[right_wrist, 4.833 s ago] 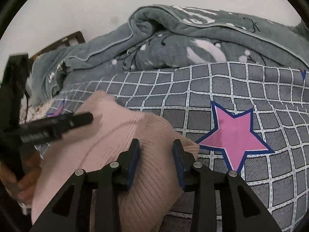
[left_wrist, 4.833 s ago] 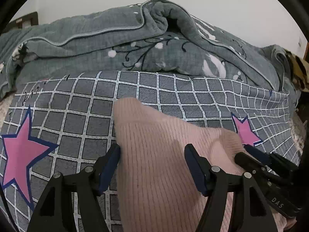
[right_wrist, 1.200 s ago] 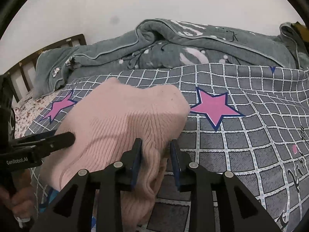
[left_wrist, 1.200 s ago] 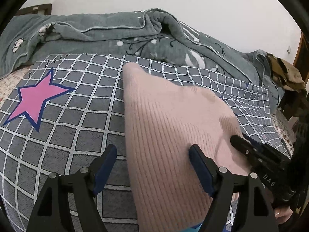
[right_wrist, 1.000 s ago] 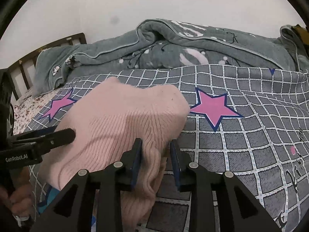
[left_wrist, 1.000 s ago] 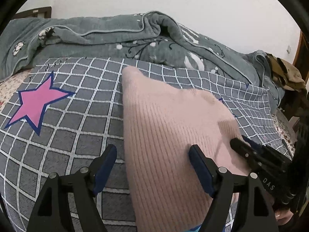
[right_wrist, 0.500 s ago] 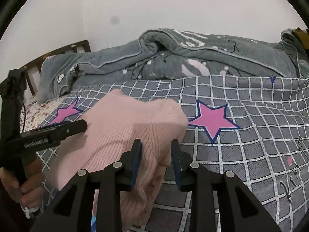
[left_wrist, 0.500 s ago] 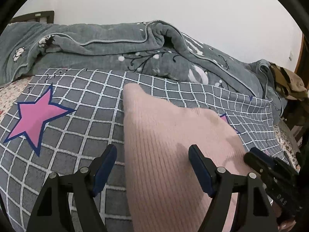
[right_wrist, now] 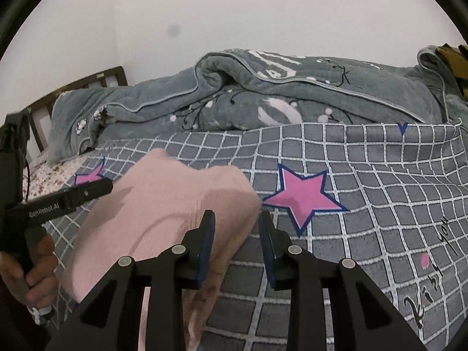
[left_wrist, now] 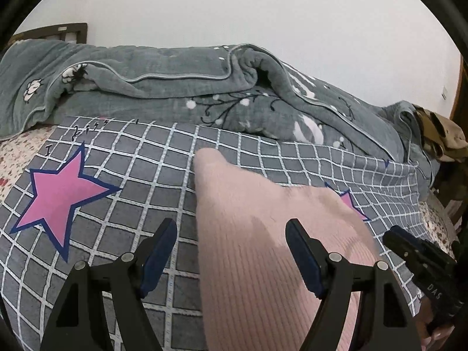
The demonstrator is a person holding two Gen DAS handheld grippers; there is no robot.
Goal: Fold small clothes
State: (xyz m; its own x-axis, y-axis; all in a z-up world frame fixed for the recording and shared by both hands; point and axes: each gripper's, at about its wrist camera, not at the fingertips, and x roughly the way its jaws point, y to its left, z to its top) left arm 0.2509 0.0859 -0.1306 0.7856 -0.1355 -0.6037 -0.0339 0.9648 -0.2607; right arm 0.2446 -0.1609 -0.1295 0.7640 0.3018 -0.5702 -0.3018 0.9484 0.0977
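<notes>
**Soft pink knit, lying loose between two spread grippers**

The pink ribbed knit garment (left_wrist: 263, 248) lies on the grey grid-patterned bedspread with pink stars (left_wrist: 122, 204), its far corner pointing toward the rumpled grey-green quilt (left_wrist: 175, 87) heaped behind it. One pink star (right_wrist: 304, 196) sits just beside the garment's right edge.

The left gripper (left_wrist: 231, 251) has its jaws spread wide; the garment's left edge runs between them, but neither pad presses the cloth. The right gripper (right_wrist: 237, 242) stands with its jaws apart as well, the garment's thick, doubled right edge lying partly between them and against the left pad; whether that pad actually bears on the knit cannot be told.

Judged from its look, the knit is light, soft and stretchy, with no stiffness of its own: it will sag and drape from any pinch point and may pull out of shape if tugged. The ribbed surface should grip well against the pads, so slipping is a small risk; catching only one layer of the doubled edge is a greater one. The best holds appear to be the two near corners, pinched through the full thickness, one per gripper, so the cloth lifts evenly.
</notes>
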